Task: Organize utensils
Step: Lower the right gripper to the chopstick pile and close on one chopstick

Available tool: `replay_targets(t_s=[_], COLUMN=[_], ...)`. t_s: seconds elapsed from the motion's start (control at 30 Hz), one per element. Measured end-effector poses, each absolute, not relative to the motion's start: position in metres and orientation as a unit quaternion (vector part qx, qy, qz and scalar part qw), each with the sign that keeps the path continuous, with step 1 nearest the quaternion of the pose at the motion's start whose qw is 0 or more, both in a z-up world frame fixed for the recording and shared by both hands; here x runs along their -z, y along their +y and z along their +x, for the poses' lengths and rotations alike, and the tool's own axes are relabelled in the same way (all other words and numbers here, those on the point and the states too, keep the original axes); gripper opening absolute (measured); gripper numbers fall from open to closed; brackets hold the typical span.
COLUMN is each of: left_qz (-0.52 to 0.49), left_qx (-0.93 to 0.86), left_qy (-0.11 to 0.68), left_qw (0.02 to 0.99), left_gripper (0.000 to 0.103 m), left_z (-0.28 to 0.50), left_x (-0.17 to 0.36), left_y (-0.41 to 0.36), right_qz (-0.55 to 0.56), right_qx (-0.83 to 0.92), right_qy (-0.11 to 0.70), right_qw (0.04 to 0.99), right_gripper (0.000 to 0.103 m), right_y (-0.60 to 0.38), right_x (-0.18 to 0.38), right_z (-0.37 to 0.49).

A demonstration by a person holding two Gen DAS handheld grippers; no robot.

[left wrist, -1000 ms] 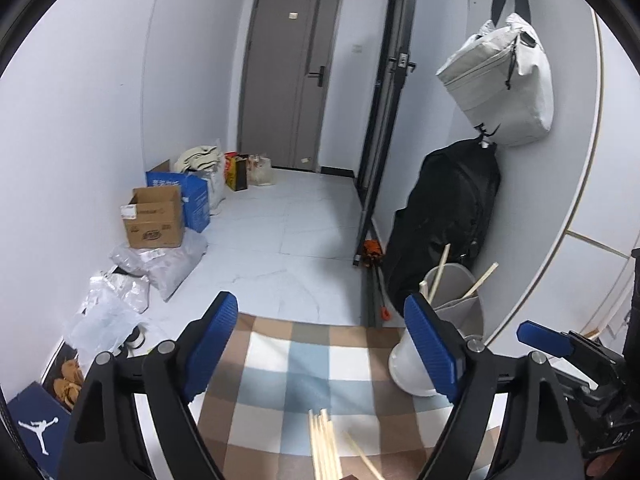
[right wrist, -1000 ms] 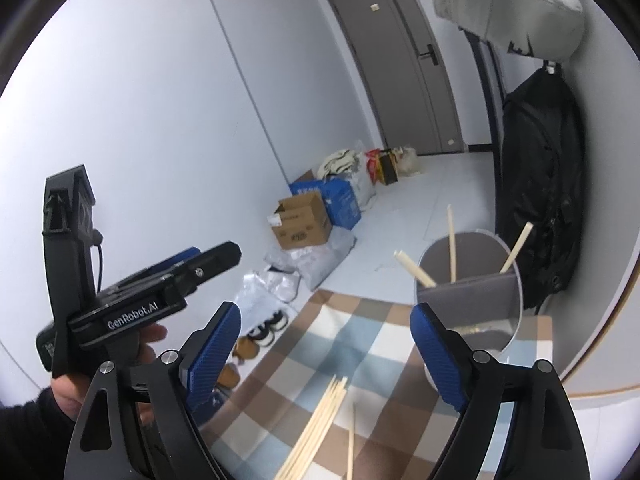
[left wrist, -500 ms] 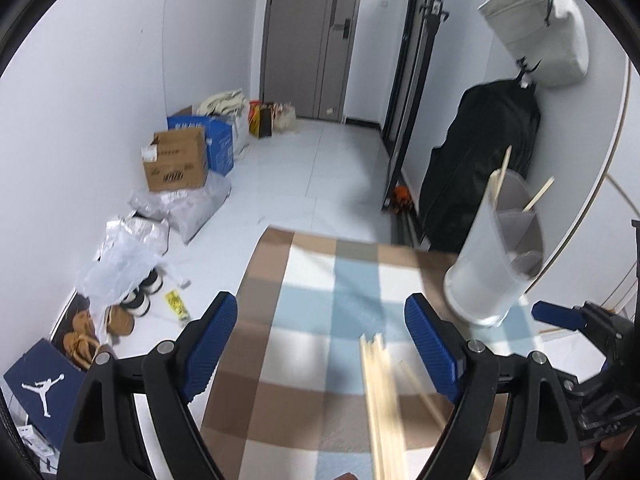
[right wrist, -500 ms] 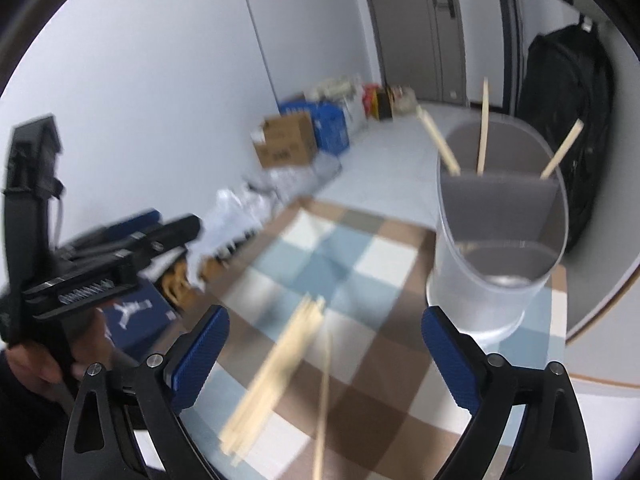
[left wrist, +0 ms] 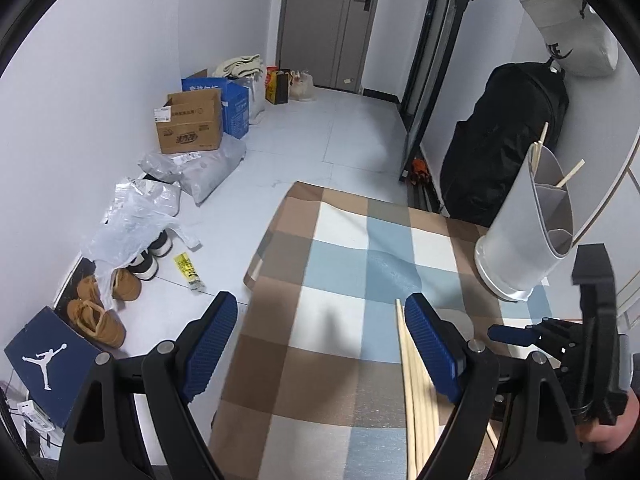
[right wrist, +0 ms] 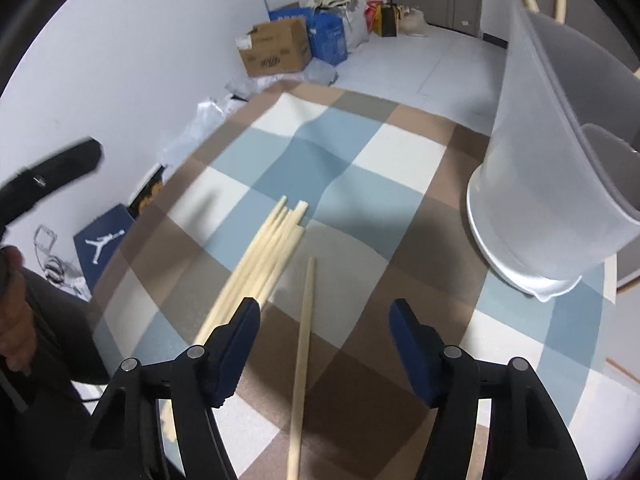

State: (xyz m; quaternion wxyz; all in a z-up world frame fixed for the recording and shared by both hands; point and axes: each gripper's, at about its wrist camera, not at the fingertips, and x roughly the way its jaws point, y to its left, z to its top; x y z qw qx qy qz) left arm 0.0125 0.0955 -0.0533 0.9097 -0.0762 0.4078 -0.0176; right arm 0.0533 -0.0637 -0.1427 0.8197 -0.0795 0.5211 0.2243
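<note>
A bundle of several wooden chopsticks (right wrist: 264, 260) lies on the checked cloth (right wrist: 360, 152); it also shows in the left wrist view (left wrist: 412, 384). A single chopstick (right wrist: 304, 344) lies apart, between my right fingers. A translucent white utensil holder (right wrist: 548, 184) with a few chopsticks in it stands at the right, also in the left wrist view (left wrist: 528, 236). My right gripper (right wrist: 324, 332) is open and empty, low over the single chopstick. My left gripper (left wrist: 320, 340) is open and empty above the cloth's left part. The right gripper (left wrist: 560, 340) shows at the left view's right edge.
The table's left edge (left wrist: 256, 264) drops to a tiled floor with a cardboard box (left wrist: 190, 124), plastic bags (left wrist: 132, 216), shoes (left wrist: 104, 304) and a blue shoebox (left wrist: 44, 360). A black bag (left wrist: 504, 140) hangs on the wall behind the holder.
Both grippers tilted down and moved closer to the table. The right gripper came down over the chopsticks, so the single chopstick now lies between its fingers. Both stayed open.
</note>
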Motion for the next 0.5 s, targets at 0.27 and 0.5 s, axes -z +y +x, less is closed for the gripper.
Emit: replay_targets(t_s=[0.27, 0.5], left_qz=[-0.094, -0.096], left_qx=[0.013, 0.005], left_qy=[0.407, 0.413], left_qw=[0.908, 0.906], left_gripper=[0.082, 0.082], left_z=[0.018, 0.020], left_x=[0.055, 0.060], left_y=[0.108, 0.111], right_qz=[-0.126, -0.148], right_qx=[-0.216, -0.216], right_qy=[0.520, 0.505], right_qw=[0.817, 0.823], right_gripper=[0.057, 0.046], right_y=[-0.045, -0.039], right_x=[0.153, 0.155], right_z=[0.059, 0.068])
